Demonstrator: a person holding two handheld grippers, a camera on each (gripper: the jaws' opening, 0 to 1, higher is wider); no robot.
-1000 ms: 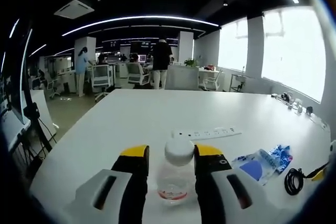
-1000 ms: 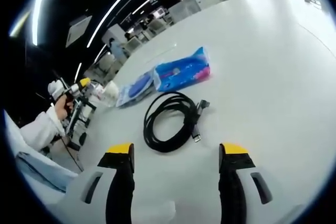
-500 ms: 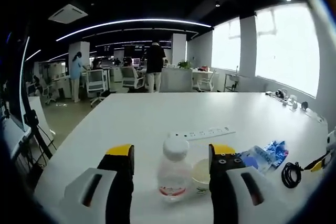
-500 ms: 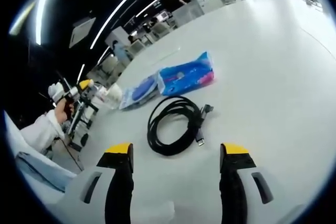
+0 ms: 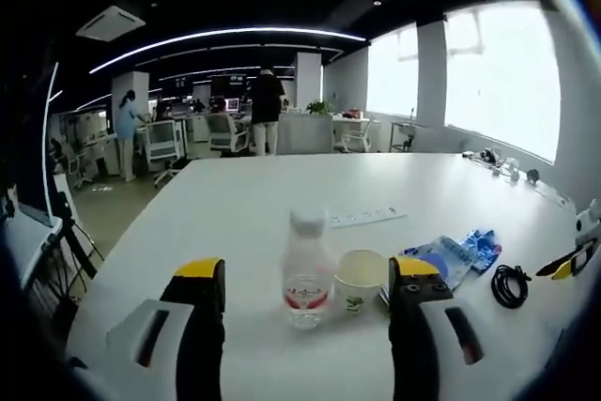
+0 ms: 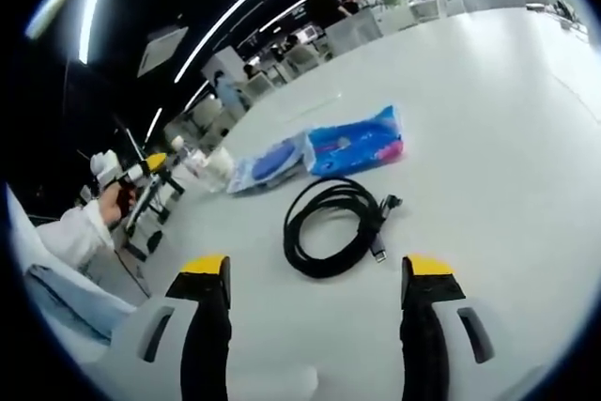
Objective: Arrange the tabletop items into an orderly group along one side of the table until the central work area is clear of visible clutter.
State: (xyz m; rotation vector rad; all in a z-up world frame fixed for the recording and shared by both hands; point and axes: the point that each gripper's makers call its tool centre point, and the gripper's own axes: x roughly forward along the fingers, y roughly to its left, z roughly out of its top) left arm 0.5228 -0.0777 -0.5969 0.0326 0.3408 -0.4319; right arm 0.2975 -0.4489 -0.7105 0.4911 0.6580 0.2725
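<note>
A clear water bottle point(image 5: 305, 269) with a white cap stands upright on the white table point(image 5: 263, 194), with a paper cup point(image 5: 361, 279) right beside it. My left gripper point(image 5: 306, 271) is open and held back from the bottle, nothing between its jaws. To the right lie a blue pouch and a blue packet point(image 5: 451, 255), then a coiled black cable point(image 5: 510, 285). My right gripper point(image 6: 317, 269) is open just short of the cable point(image 6: 338, 227). Beyond it lie the blue packet point(image 6: 357, 143) and the pouch point(image 6: 268, 164). The left gripper point(image 6: 131, 171) is in a hand at far left.
A white power strip point(image 5: 368, 218) lies beyond the bottle. Small items sit along the table's far right edge point(image 5: 507, 168). The right gripper point(image 5: 577, 251) enters at the right edge. Office chairs, desks and standing people are beyond the table. A tripod point(image 5: 66, 232) stands at its left.
My left gripper has let go of the bottle, opened wide and drawn back; the cup beside the bottle now shows. The right gripper view has shifted slightly, its jaws still open.
</note>
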